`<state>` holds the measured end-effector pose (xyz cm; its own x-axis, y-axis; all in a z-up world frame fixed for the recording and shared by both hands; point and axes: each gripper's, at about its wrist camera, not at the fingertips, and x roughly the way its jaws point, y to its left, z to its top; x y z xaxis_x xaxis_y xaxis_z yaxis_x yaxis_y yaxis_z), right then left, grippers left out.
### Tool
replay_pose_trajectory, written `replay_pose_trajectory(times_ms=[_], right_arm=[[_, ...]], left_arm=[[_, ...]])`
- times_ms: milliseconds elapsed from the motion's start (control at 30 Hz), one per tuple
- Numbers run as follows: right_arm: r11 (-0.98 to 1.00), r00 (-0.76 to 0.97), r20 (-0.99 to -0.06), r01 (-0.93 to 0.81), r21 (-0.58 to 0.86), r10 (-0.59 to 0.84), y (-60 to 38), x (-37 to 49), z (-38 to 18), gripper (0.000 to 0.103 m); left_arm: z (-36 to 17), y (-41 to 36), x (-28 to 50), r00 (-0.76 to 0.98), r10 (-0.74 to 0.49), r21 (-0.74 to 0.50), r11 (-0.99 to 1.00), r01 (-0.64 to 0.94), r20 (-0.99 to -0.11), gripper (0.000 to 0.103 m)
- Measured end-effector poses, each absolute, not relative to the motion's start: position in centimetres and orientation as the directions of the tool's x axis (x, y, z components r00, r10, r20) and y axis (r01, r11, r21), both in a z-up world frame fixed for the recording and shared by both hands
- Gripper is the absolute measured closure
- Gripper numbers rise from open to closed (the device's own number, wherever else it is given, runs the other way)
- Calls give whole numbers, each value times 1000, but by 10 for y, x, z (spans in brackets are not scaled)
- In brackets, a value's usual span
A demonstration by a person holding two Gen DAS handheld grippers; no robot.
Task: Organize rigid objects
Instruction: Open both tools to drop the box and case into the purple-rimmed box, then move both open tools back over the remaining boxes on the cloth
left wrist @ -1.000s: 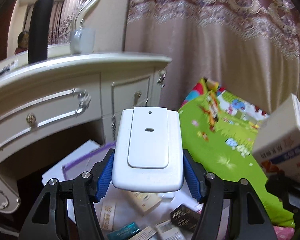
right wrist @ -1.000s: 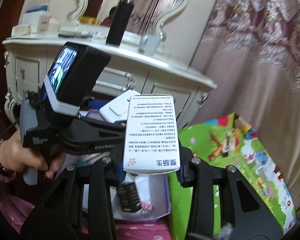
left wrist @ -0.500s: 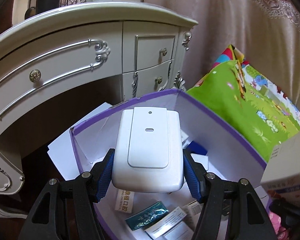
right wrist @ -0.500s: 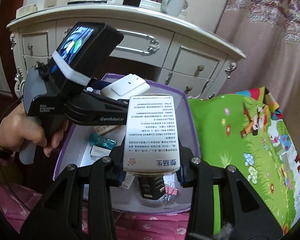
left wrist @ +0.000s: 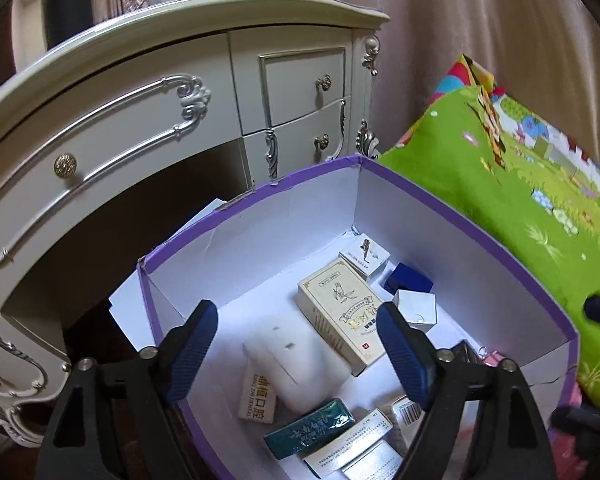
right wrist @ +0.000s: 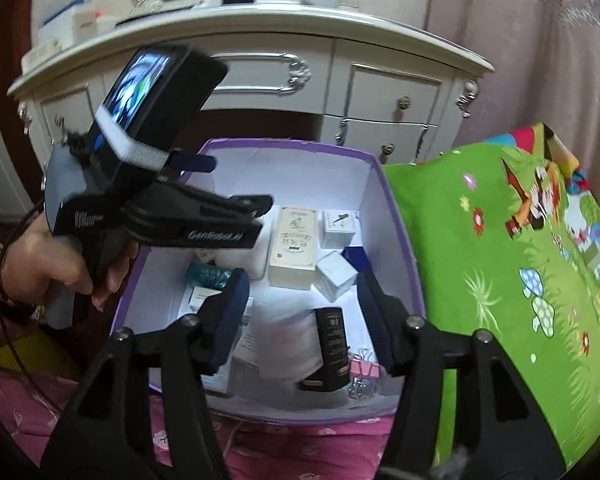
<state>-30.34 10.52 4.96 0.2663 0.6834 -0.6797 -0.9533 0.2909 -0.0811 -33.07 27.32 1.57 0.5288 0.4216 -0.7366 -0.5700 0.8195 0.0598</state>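
The black body of the left tongs (right wrist: 204, 184) carries white lettering, "GenRobot.AI", and a lit screen on its back. A hand (right wrist: 56, 260) grips its handle, aiming the tool steeply down into the purple-rimmed box (left wrist: 480, 216). A small beige packet (left wrist: 257, 398) reads "DING ZHI DENTAL" beside Chinese characters; other labels are too small to read. The left tongs (left wrist: 296, 352) are opening, nothing between the blue pads; the white device (left wrist: 296, 364), blurred, lies below on the box floor. The right tongs (right wrist: 300, 312) are also opening, unladen; a blurred white carton (right wrist: 280, 340) lies beneath, beside a black box (right wrist: 332, 344).
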Motion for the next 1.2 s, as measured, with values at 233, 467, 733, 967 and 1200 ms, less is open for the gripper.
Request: replay_pose_trajectory(times_ms=[233, 467, 733, 967, 1200], right_arm=[[409, 366, -659, -907, -96, 657, 68, -246, 51, 29], [650, 460, -715, -760, -10, 527, -8, -136, 36, 25], [817, 523, -782, -575, -32, 338, -94, -41, 17, 18], [877, 507, -817, -480, -3, 275, -129, 71, -3, 16], [846, 482, -814, -533, 21, 325, -131, 196, -12, 0]], left_arm=[[15, 245, -284, 514, 355, 83, 874, -478, -781, 19], [19, 177, -194, 541, 138, -28, 958, -286, -830, 19], [8, 81, -64, 540, 2, -22, 999, -38, -842, 19], [-4, 53, 21, 556, 37, 20, 999, -37, -830, 0], [-6, 50, 40, 587, 40, 13, 999, -50, -808, 0]])
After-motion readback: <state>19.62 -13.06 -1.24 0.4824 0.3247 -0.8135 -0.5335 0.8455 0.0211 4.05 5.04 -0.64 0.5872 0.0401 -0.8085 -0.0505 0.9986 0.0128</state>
